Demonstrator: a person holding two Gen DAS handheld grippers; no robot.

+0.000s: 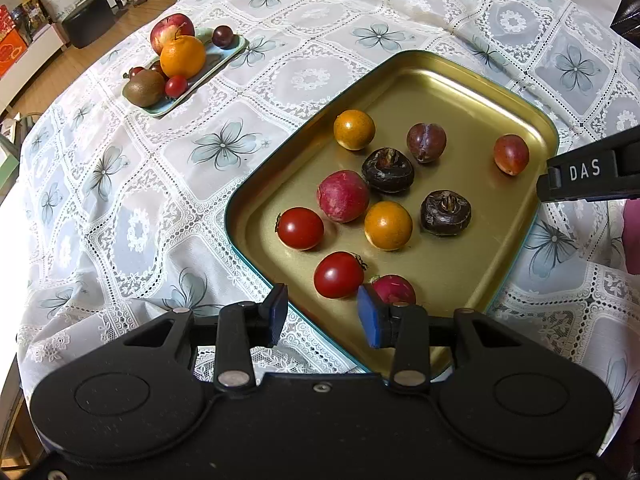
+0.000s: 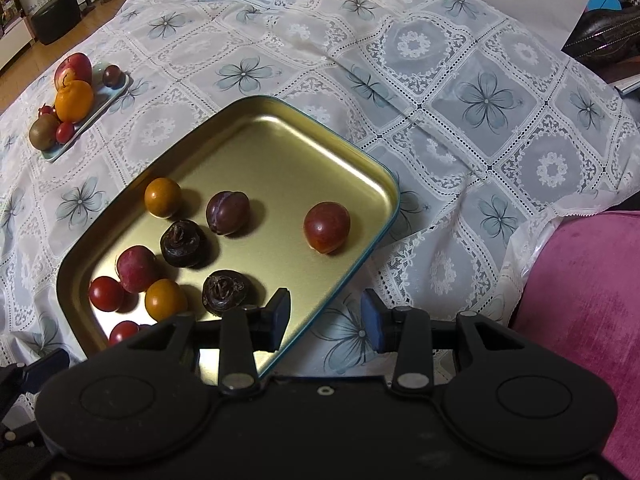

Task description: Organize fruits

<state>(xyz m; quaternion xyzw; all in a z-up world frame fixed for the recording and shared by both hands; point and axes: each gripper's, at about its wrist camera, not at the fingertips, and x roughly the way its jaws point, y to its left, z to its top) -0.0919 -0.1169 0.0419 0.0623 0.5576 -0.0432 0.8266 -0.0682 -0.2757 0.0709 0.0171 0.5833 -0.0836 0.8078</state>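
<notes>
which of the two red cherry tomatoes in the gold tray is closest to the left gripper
The lower red cherry tomato, right ahead of the open left gripper near the gold metal tray's front edge. The other red cherry tomato sits farther in, beside the pink-red round fruit.

Even, soft indoor light; both views are sharp at centre. The gold tray [image 2: 256, 152] carries a bright glare patch toward 12 o'clock, and fruit shadows fall toward 3 o'clock. Fisheye bending curves the tablecloth [image 1: 120, 184] edges; corners look slightly soft, perhaps blurred.
</notes>
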